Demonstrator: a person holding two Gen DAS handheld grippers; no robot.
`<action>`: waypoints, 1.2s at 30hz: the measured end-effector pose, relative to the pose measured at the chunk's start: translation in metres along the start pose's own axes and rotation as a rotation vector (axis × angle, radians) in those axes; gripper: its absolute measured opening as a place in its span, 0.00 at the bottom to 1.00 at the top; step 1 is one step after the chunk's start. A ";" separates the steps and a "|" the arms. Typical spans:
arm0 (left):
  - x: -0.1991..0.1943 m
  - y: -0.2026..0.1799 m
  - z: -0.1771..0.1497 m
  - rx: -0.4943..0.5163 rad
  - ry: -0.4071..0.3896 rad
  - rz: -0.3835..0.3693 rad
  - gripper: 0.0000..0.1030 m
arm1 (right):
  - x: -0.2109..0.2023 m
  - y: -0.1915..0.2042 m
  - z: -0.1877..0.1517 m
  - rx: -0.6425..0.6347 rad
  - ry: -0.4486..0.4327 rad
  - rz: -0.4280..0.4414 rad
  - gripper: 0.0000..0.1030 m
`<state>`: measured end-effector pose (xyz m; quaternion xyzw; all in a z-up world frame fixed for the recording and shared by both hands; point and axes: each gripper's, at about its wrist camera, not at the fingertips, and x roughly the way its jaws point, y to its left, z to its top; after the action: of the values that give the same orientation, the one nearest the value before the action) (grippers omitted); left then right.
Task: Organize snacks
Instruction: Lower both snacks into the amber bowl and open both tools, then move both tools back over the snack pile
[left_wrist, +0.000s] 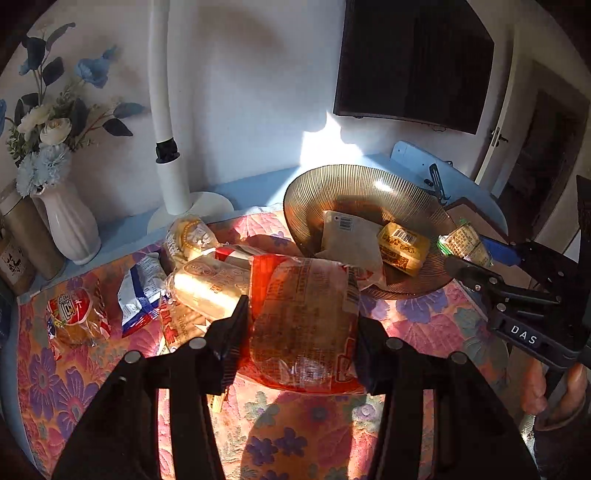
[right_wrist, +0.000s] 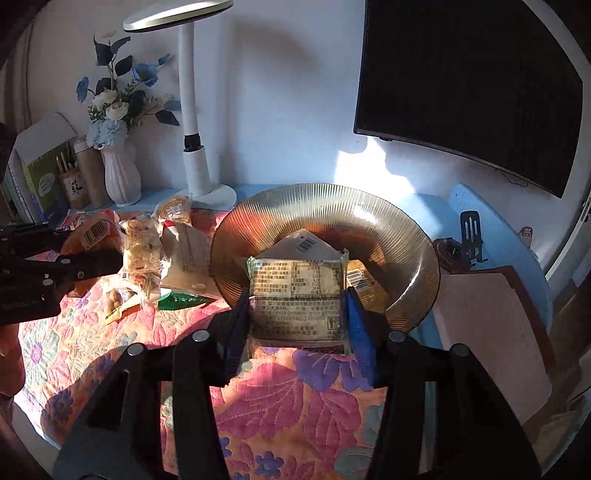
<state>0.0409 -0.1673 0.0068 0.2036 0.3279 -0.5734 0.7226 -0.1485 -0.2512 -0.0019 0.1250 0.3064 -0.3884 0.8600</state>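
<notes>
Left fingers (left_wrist: 236, 325) clamp a red-wrapped bread pack (left_wrist: 303, 321); right fingers (right_wrist: 240, 314) clamp a green-edged snack packet (right_wrist: 297, 299).

Ribbed glossy amber glass bowl (right_wrist: 325, 206), crinkly clear plastic snack wrappers (left_wrist: 303, 317), quilted matt floral cloth (right_wrist: 280, 402), smooth glazed white vase (left_wrist: 70, 221), matt black plastic hand-held gripper (left_wrist: 301, 328).

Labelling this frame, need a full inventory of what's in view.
glass bowl: 1, amber ribbed, table centre
packets in bowl: 2, tan and yellow
loose snack packets: several, mixed, left on floral cloth
vase of flowers: 1, white, back left
lamp: 1, white, by wall
screen: 1, black, on wall
left gripper: shut on red-wrapped bread
right gripper: shut on green-edged packet
</notes>
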 end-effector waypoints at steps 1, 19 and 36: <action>0.010 -0.005 0.012 0.008 0.002 -0.005 0.47 | 0.008 -0.016 0.009 0.048 0.011 0.006 0.50; 0.077 -0.036 0.086 0.015 -0.015 -0.101 0.68 | 0.077 -0.117 0.045 0.322 0.075 -0.009 0.64; -0.106 0.090 -0.017 -0.250 -0.212 0.199 0.73 | -0.008 0.024 0.015 0.130 0.004 0.258 0.69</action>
<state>0.1096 -0.0590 0.0619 0.0820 0.2971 -0.4721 0.8259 -0.1283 -0.2375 0.0140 0.2196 0.2638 -0.2933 0.8923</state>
